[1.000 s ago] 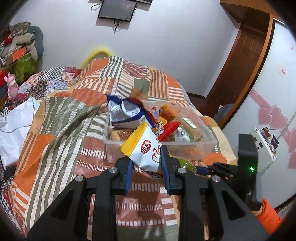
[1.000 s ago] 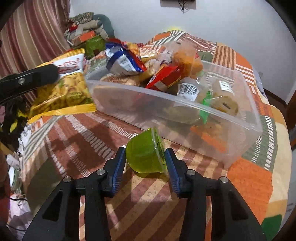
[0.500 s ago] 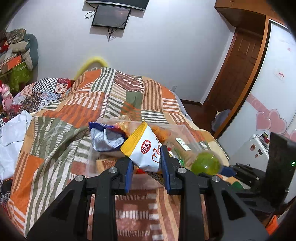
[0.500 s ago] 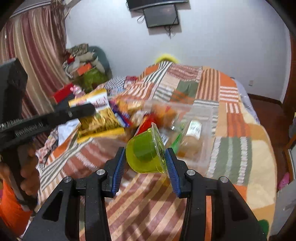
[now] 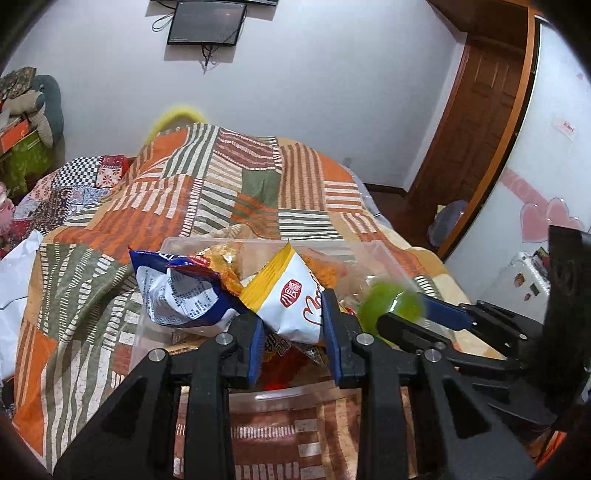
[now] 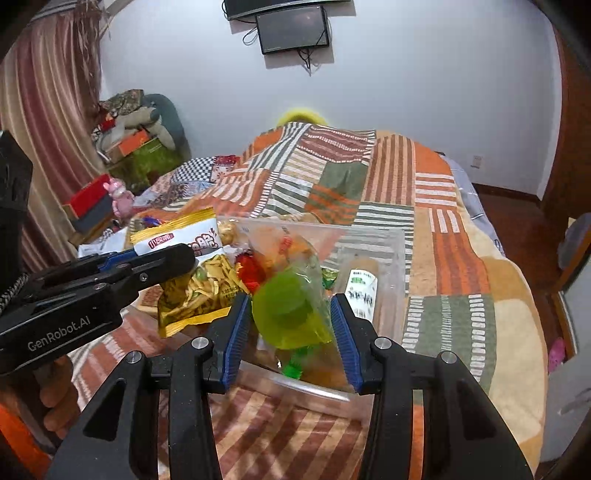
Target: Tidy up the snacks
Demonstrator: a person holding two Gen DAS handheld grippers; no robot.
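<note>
Both grippers now over clear bin (image 5: 258,397) | left gripper (image 5: 293,345) clamps 1 chip bag (image 5: 291,299) | right gripper (image 6: 291,334), fingers parted, 1 green jelly cup (image 6: 291,314) loose between | bottle (image 6: 360,291) seen right view only.

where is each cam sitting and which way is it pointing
Left wrist: sits on the left gripper, looking forward along its fingers across the clear bin on the bed; its black frame and blue pads show, clamping the yellow-white snack bag.
Right wrist: sits on the right gripper, looking over the same bin; its pads bracket the green jelly cup, slightly blurred, possibly just released.
Shared: each view shows the other gripper, bin, snack bag, jelly cup, patchwork quilt and wall screen.
</note>
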